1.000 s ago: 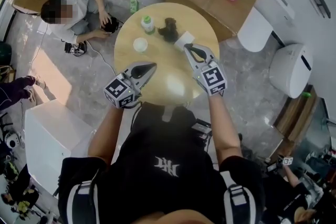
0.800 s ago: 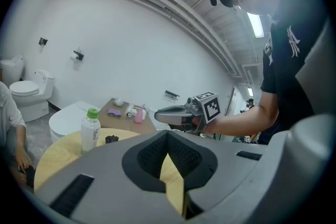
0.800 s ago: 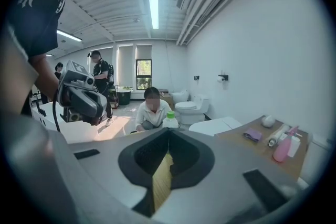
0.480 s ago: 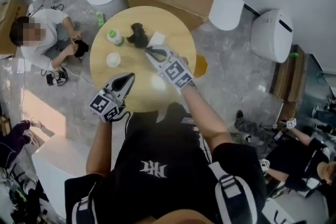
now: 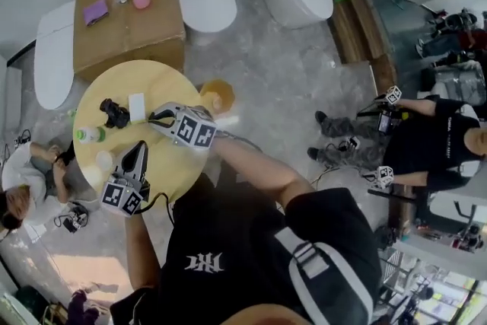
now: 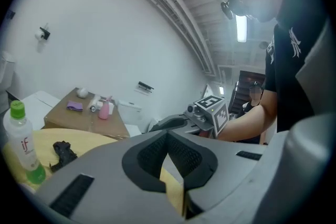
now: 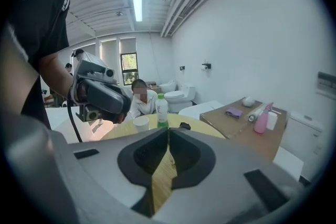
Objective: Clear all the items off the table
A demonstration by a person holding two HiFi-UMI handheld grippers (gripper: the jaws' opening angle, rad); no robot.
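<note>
On the round yellow table [image 5: 163,84] four things were left to clear: a black lump [image 5: 114,115], a white square thing [image 5: 137,106], a bottle with a green cap [image 5: 89,135] and a small white cup [image 5: 104,160]. The white square thing may have been a box or a folded cloth; from above it was too small to tell. The right gripper [image 5: 154,118] hung over the table just beside the white square thing. Its jaws were pressed together with nothing between them. The left gripper [image 5: 139,146] hung near the cup, and its jaws were pressed together and empty too.

The white square thing looked like the next one to pick up. To do that well, the right gripper's jaws would have to spread first, wide enough to go on both sides of it. Then it should come down straight, so it would not bump the black lump close by. A soft squeeze would likely be enough. The left gripper could go for the cup, which looked light and easy to tip.
</note>
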